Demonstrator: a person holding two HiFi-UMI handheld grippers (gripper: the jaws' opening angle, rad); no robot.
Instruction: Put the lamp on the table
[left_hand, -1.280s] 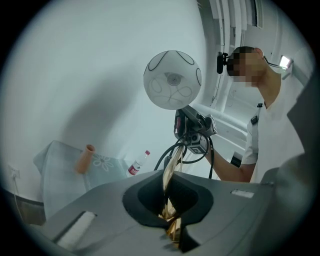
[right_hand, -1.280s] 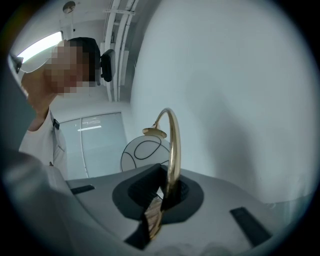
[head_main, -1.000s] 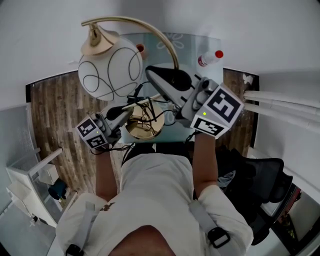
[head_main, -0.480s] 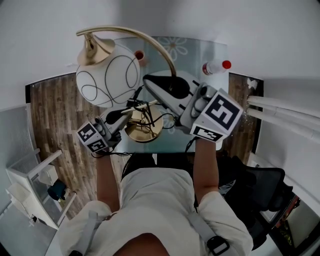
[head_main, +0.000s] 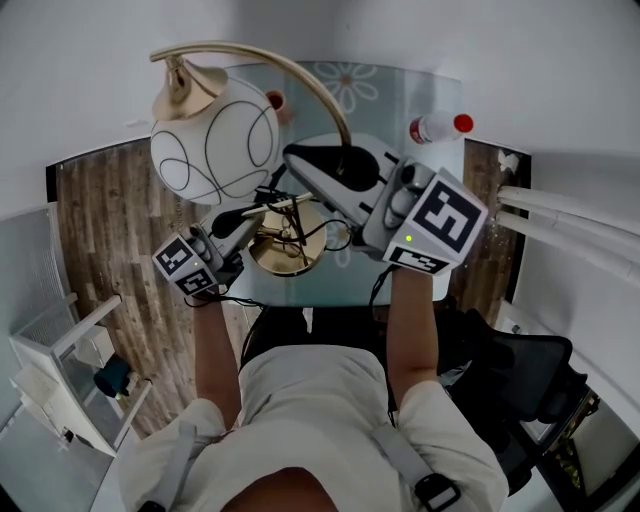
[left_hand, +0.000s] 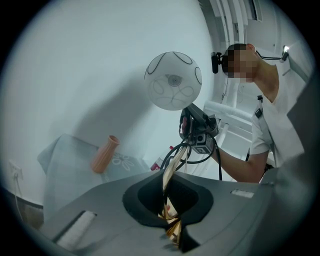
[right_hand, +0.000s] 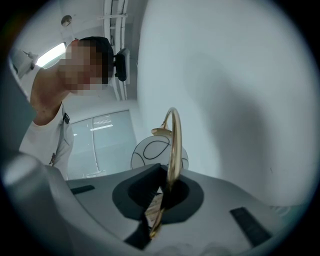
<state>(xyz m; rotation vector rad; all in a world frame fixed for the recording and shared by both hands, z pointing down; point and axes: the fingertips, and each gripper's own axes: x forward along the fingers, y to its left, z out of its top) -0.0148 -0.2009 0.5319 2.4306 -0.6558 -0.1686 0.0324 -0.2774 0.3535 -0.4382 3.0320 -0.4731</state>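
The lamp has a white globe shade (head_main: 215, 150) with black looping lines, a curved gold arm (head_main: 300, 80) and a round gold base (head_main: 290, 248). The base is over the near edge of the glass table (head_main: 410, 95). My right gripper (head_main: 300, 165) is shut on the gold arm (right_hand: 174, 145), high on the stem. My left gripper (head_main: 258, 215) is shut on the gold stem (left_hand: 170, 172) just above the base. Both point about level. The globe (left_hand: 173, 81) hangs beyond the jaws in both gripper views. I cannot tell whether the base touches the glass.
An orange vase (head_main: 278, 100) and a bottle with a red cap (head_main: 437, 127) stand at the table's far side. A black cord (head_main: 335, 240) loops by the base. Wood floor (head_main: 110, 230) lies left, a white stand (head_main: 60, 370) lower left, a black chair (head_main: 530, 370) lower right.
Both grippers have come down a little with the lamp held between them, bringing the base closer to the glass table. The grips are unchanged.
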